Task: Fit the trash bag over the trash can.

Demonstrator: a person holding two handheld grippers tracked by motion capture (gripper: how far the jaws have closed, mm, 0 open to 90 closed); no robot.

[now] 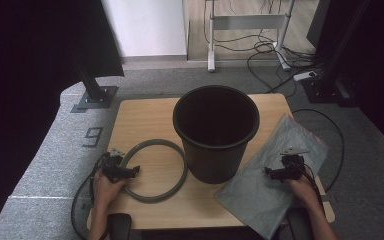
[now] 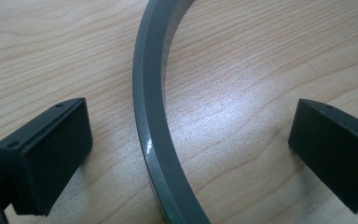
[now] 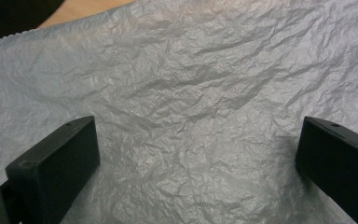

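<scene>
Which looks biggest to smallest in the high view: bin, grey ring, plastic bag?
1. Plastic bag, widest spread, though it lies flat and nearer the camera.
2. Black bin and grey ring: too close to rank; the bin stands taller, and its footprint looks similar.

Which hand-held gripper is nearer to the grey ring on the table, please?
The left hand-held gripper: its open jaws straddle the grey ring's left side. The right hand-held gripper sits across the black bucket, over the grey bag.
</scene>
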